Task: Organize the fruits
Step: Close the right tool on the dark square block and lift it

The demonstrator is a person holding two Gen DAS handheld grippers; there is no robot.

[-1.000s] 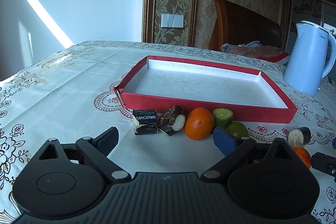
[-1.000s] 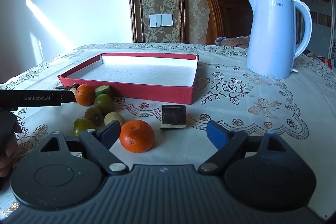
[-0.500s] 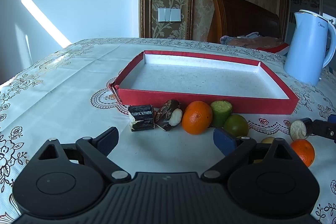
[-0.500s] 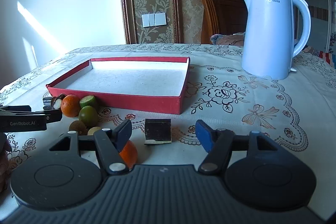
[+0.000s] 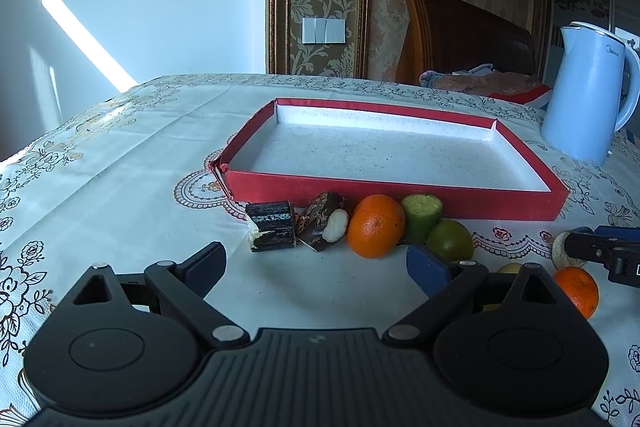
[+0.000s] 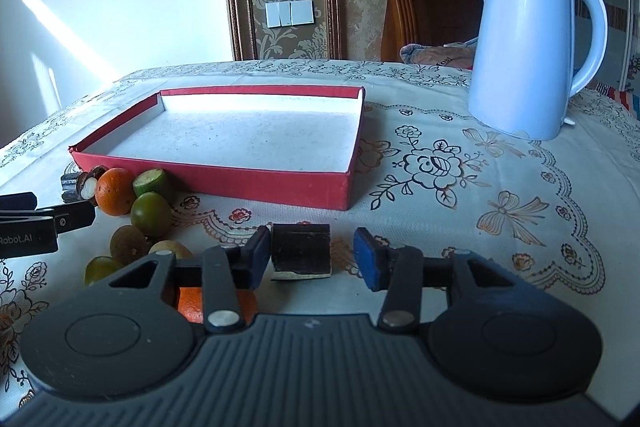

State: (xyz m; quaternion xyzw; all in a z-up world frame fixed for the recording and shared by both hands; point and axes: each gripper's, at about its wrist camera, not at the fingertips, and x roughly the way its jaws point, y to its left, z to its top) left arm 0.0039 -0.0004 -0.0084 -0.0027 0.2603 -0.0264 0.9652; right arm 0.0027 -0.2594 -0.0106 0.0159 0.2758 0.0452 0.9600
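A red tray (image 5: 392, 193) with a white floor lies on the patterned cloth. Along its near wall sit a dark cane chunk (image 5: 272, 231), a dark piece with a white end (image 5: 324, 227), an orange (image 5: 376, 225), a cut green piece (image 5: 422, 217) and a green round fruit (image 5: 450, 241). My left gripper (image 5: 316, 267) stands open before them, with nothing between its fingers. My right gripper (image 6: 313, 259) is closing around another dark cane chunk (image 6: 300, 247). Its left pad is at the chunk's side and a gap shows at the right pad. A second orange (image 6: 192, 307) lies half hidden under that gripper.
A pale blue kettle (image 6: 524, 55) stands at the back right of the table. Brownish and green fruits (image 6: 128, 245) lie left of the right gripper. A finger (image 6: 72, 217) of the left gripper reaches in from the left edge. A wooden chair stands behind the table.
My right gripper has shifted right, from beside the near orange to astride the dark chunk, and its jaws have narrowed. The left gripper has stayed put and open.
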